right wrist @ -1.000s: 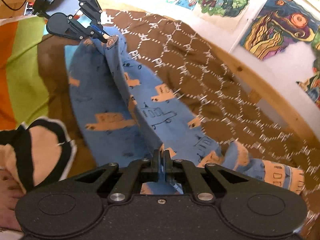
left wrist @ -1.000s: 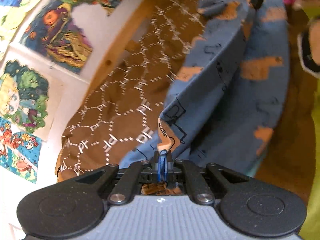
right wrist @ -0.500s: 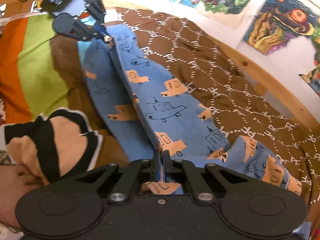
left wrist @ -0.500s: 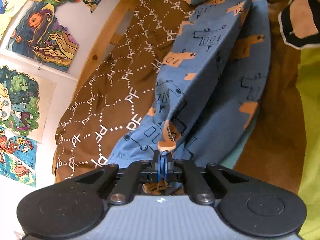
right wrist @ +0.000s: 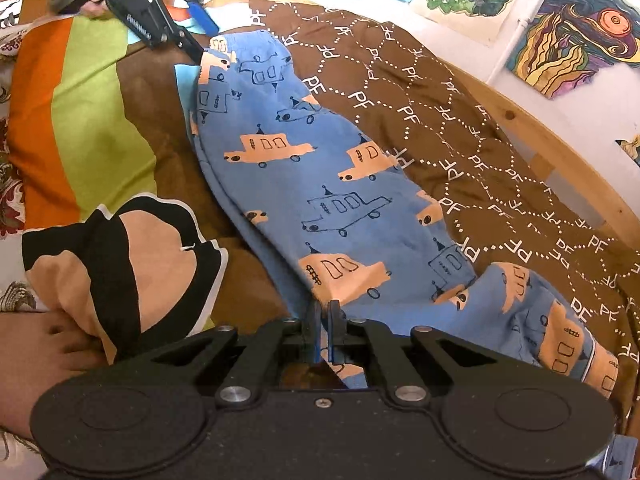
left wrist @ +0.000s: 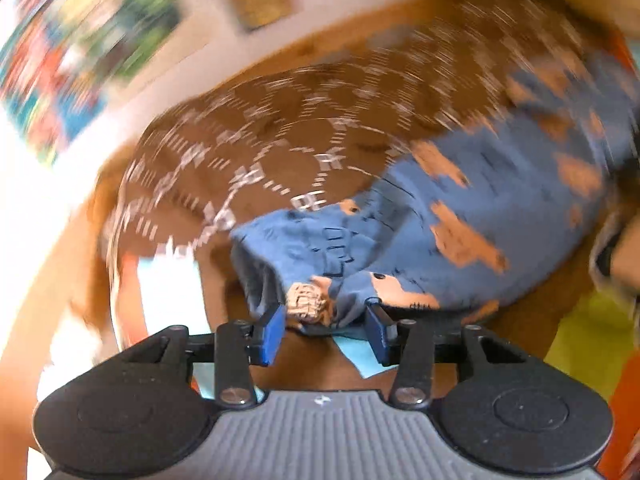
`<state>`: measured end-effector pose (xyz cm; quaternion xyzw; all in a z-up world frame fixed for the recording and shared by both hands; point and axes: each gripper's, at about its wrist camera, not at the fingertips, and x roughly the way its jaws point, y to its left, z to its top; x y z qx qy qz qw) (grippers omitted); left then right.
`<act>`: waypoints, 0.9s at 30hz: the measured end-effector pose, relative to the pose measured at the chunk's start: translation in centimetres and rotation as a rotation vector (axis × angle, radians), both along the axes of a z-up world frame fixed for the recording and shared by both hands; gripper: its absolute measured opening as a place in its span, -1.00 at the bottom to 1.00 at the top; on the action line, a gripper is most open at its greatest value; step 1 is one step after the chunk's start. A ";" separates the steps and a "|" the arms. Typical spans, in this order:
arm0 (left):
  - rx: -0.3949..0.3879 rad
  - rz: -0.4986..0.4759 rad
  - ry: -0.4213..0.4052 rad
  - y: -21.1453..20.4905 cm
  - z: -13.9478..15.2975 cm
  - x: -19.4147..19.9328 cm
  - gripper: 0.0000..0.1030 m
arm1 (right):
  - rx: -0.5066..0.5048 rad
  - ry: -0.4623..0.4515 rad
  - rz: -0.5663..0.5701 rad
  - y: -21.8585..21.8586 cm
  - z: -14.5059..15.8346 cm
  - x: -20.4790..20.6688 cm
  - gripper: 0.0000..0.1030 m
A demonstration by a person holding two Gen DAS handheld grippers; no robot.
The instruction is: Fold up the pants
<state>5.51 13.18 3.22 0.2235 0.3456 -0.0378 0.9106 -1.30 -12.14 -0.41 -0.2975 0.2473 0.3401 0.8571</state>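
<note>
The blue pants [right wrist: 320, 184] with orange car prints lie flat on the bed, folded lengthwise, waistband at the far end. In the blurred left wrist view the pants [left wrist: 480, 208] lie just ahead of my left gripper [left wrist: 326, 330], which is open, its blue pads either side of the waistband edge without holding it. The left gripper also shows in the right wrist view [right wrist: 192, 28], at the waistband end. My right gripper [right wrist: 323, 320] is shut on the pants at the near edge, close to the crotch.
A brown blanket [right wrist: 500, 152] with white hexagon print lies beside the pants against a wooden bed rail [right wrist: 560, 140]. A striped green and orange cover [right wrist: 80, 112] is on the left. A black and tan cloth [right wrist: 120, 264] lies near left. Posters hang on the wall.
The pants have been lowered from a lifted fold to lie flat. My left gripper has opened and let go of the waistband, and is swinging fast. The right gripper stays shut.
</note>
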 end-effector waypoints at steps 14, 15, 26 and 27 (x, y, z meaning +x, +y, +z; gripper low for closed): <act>-0.352 0.359 0.063 3.3 1.0 4.5 -0.52 | 0.009 -0.011 0.010 -0.1 -0.1 -0.2 -0.79; -0.356 0.375 0.070 3.4 0.8 4.8 -0.57 | 0.007 -0.014 0.010 -0.1 -0.1 -0.2 -0.79; -0.198 0.396 0.026 2.2 1.9 5.0 -0.85 | -0.033 -0.047 0.046 0.3 -0.1 -0.8 -1.00; -0.187 0.397 0.022 2.2 1.8 5.0 -0.85 | -0.031 -0.045 0.046 0.3 -0.1 -0.8 -1.00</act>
